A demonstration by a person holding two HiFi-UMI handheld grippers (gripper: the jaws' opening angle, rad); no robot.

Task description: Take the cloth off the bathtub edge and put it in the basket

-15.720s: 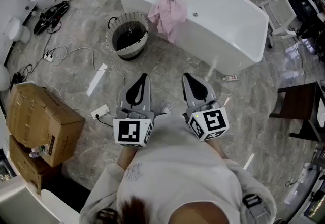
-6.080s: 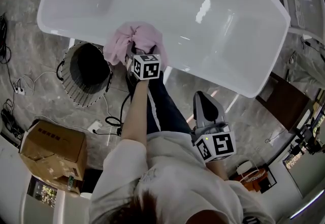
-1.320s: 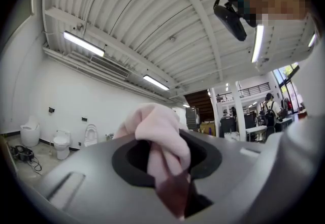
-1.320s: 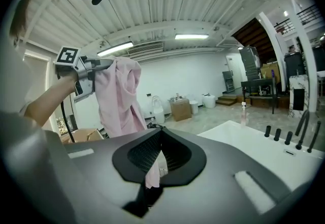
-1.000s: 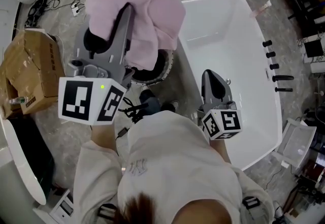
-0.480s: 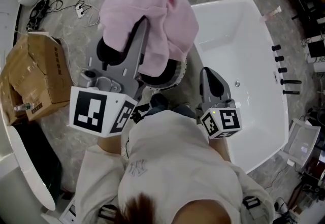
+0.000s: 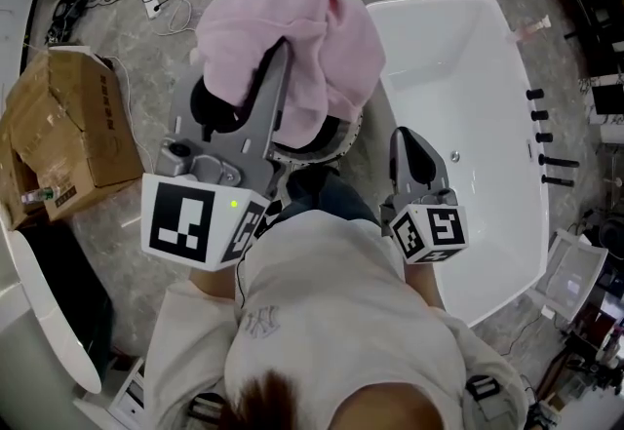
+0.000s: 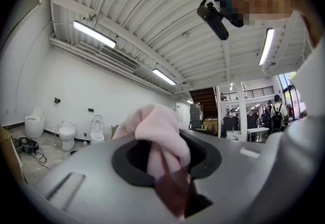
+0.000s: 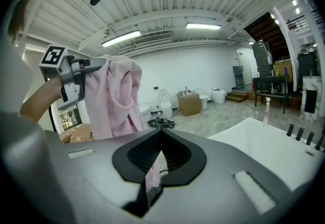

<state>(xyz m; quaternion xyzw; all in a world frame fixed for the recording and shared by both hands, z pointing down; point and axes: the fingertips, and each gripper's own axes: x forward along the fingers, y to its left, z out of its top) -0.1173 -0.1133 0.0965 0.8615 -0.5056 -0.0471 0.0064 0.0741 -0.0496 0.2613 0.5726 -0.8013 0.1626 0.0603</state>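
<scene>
Cloth point(image 7: 327, 28), pink and bunched, is pinched between the jaws of your left gripper point(image 7: 281, 53). The jaws stand narrow and press on a fold of it. In the left gripper view the fabric fills the gap between the pads and billows up past the tips. Seen from the right gripper view, most of it hangs down in long folds from the jaw tips. The lower end is hidden, so you cannot tell how far down it reaches.

Directly beneath those jaws and the hanging cloth sits the basket point(image 7: 336, 140), with only part of its rim and dark inside showing round the fabric. The cloth is clear of the bathtub point(image 7: 458, 58), which lies ahead of and to the right of your right gripper point(image 7: 409, 136).

Your right gripper's jaws are closed together with nothing between them. The pink seen through their slit is the cloth well beyond the tips. A cardboard box point(image 7: 58, 126) stands on the floor well to the left of the left jaws.
</scene>
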